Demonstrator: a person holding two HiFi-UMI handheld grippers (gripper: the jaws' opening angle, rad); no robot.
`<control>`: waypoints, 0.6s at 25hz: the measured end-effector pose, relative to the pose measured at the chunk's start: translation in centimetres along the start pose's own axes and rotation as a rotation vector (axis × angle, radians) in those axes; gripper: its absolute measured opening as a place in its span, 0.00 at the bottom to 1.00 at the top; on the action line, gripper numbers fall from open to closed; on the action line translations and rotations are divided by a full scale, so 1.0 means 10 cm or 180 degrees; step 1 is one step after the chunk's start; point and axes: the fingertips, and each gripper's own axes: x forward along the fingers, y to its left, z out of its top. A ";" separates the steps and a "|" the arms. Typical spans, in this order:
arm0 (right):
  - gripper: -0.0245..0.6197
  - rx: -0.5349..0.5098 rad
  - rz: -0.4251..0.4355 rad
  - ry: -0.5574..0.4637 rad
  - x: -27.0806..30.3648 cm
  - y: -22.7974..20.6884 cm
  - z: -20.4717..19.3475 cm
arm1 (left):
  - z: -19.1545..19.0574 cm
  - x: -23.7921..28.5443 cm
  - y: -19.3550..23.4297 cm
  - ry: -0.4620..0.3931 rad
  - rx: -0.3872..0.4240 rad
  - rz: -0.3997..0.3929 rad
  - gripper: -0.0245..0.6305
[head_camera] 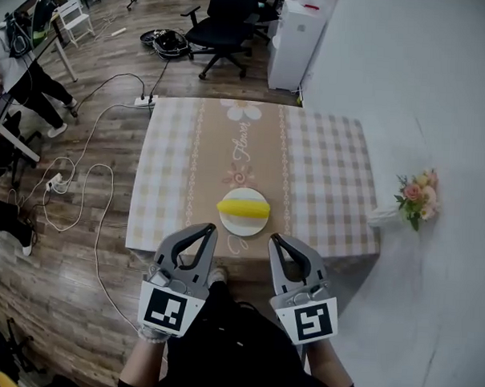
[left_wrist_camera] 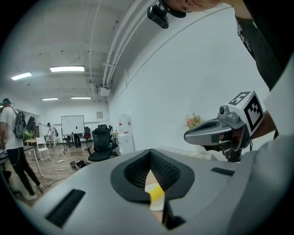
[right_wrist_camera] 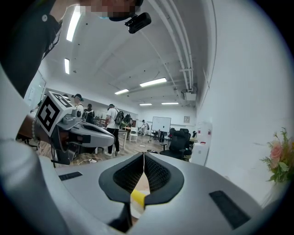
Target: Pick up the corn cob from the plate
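A yellow corn cob (head_camera: 243,207) lies across a small white plate (head_camera: 243,223) near the front edge of a table with a checked cloth (head_camera: 331,176). My left gripper (head_camera: 205,230) and right gripper (head_camera: 276,240) hover side by side just short of the table's front edge, both shut and empty, the plate ahead between them. In the left gripper view the closed jaws (left_wrist_camera: 150,154) frame a sliver of the corn cob (left_wrist_camera: 156,193); the right gripper (left_wrist_camera: 216,133) shows alongside. In the right gripper view the closed jaws (right_wrist_camera: 144,155) frame the corn cob (right_wrist_camera: 138,198), with the left gripper (right_wrist_camera: 87,133) beside.
A flower bunch (head_camera: 417,196) stands off the table's right edge by the white wall. Beyond the table are a black office chair (head_camera: 226,27) and a white cabinet (head_camera: 296,39). Cables (head_camera: 90,190) trail over the wood floor at left, where people stand.
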 end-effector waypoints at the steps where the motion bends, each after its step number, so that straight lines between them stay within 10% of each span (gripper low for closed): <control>1: 0.10 -0.0007 -0.0015 0.0000 0.06 -0.02 0.03 | 0.02 0.04 0.06 -0.0010 0.0006 -0.0015 0.06; 15: 0.10 -0.0043 -0.0196 0.0027 0.65 -0.10 0.18 | 0.02 0.41 0.60 -0.0100 0.0023 -0.0222 0.06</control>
